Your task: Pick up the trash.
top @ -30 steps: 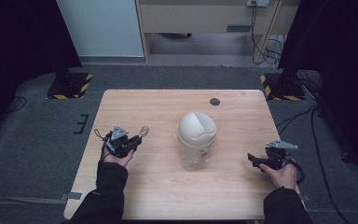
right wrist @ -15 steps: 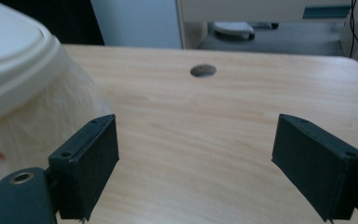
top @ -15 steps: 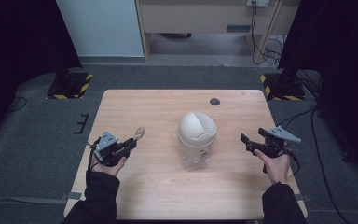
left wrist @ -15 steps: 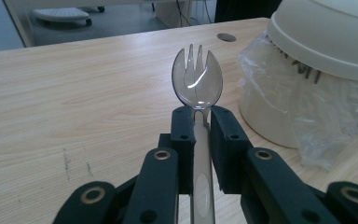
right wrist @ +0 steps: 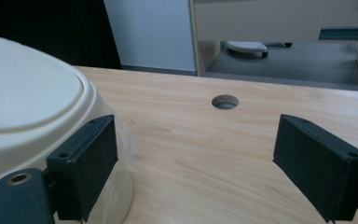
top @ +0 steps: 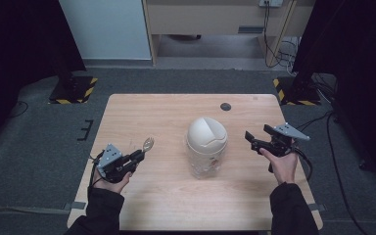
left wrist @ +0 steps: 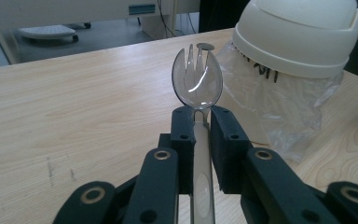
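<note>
Here, left tongs (left wrist: 200, 126) clenched on clear plastic spork (left wrist: 197, 79), raised over worktop (top: 166, 205) near left edge; right tongs (top: 255, 141) released beside cream dome-lidded bin (top: 205, 139) at centre. Advised: push swing flap wide before tipping spork in.

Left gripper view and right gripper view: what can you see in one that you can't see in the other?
The left gripper view has the clear plastic spork, clamped by its handle between the left gripper's jaws, and the crinkly clear bag under the bin's lid. The right gripper view has the right gripper with wide open jaws and nothing between them, plus a round hole in the table. Both show the cream domed bin and the wooden table.
</note>
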`<state>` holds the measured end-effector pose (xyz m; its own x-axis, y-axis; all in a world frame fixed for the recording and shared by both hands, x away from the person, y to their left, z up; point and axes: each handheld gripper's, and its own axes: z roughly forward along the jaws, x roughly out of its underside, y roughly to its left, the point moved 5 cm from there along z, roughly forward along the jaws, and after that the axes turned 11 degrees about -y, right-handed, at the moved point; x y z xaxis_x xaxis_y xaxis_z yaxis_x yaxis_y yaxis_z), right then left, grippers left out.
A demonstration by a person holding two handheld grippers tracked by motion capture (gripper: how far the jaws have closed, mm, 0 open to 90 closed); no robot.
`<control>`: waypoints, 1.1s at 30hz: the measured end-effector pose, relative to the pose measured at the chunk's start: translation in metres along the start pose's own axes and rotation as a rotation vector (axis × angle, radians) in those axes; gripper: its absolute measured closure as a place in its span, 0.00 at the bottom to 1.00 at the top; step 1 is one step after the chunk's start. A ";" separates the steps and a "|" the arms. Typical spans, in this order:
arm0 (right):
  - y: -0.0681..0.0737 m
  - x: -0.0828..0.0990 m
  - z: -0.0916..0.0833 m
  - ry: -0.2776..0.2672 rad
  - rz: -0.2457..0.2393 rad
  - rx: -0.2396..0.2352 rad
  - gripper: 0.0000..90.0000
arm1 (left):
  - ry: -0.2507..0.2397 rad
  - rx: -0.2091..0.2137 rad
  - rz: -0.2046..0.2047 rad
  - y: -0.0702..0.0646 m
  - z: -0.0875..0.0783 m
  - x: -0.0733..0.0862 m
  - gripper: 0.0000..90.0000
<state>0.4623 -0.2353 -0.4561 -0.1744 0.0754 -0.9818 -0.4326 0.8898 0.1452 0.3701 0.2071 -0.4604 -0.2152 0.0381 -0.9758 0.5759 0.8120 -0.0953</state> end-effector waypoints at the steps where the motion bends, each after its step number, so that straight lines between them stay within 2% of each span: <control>1: 0.001 -0.003 0.002 -0.007 0.000 0.000 0.15 | 0.001 0.004 0.006 -0.001 0.001 0.000 0.88; 5: 0.004 -0.015 0.011 -0.026 -0.003 -0.009 0.15 | -0.007 0.013 0.009 -0.002 0.004 -0.001 0.88; 8: 0.009 -0.022 0.019 -0.043 0.015 -0.025 0.15 | -0.005 0.016 0.014 -0.003 0.006 -0.001 0.88; 9: 0.015 -0.026 0.026 -0.046 0.025 -0.046 0.14 | -0.007 0.018 0.016 -0.004 0.006 -0.001 0.88; 15: 0.027 -0.027 0.040 -0.034 0.022 -0.071 0.15 | -0.020 0.016 0.014 -0.003 0.005 -0.003 0.88; 17: 0.031 -0.028 0.044 -0.048 0.054 -0.092 0.15 | -0.019 0.019 0.008 -0.002 0.006 -0.003 0.88; 18: 0.031 -0.028 0.044 -0.048 0.054 -0.092 0.15 | -0.019 0.019 0.008 -0.002 0.006 -0.003 0.88; 19: 0.035 -0.026 0.047 -0.023 0.021 -0.107 0.15 | -0.019 0.023 0.011 -0.002 0.007 -0.003 0.88; 22: 0.042 -0.026 0.051 -0.008 -0.004 -0.134 0.14 | -0.019 0.026 0.013 -0.003 0.008 -0.003 0.88; 26: 0.048 -0.026 0.057 -0.019 0.018 -0.150 0.14 | -0.023 0.026 0.014 -0.003 0.007 -0.004 0.88; 27: 0.050 -0.026 0.060 -0.008 -0.007 -0.151 0.14 | -0.024 0.026 0.013 -0.002 0.007 -0.004 0.88; 33: 0.054 -0.027 0.063 -0.015 -0.005 -0.162 0.14 | -0.024 0.025 0.011 -0.001 0.007 -0.004 0.88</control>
<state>0.4994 -0.1607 -0.4291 -0.1593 0.0789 -0.9841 -0.5703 0.8063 0.1570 0.3758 0.2017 -0.4574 -0.1901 0.0329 -0.9812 0.5976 0.7968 -0.0891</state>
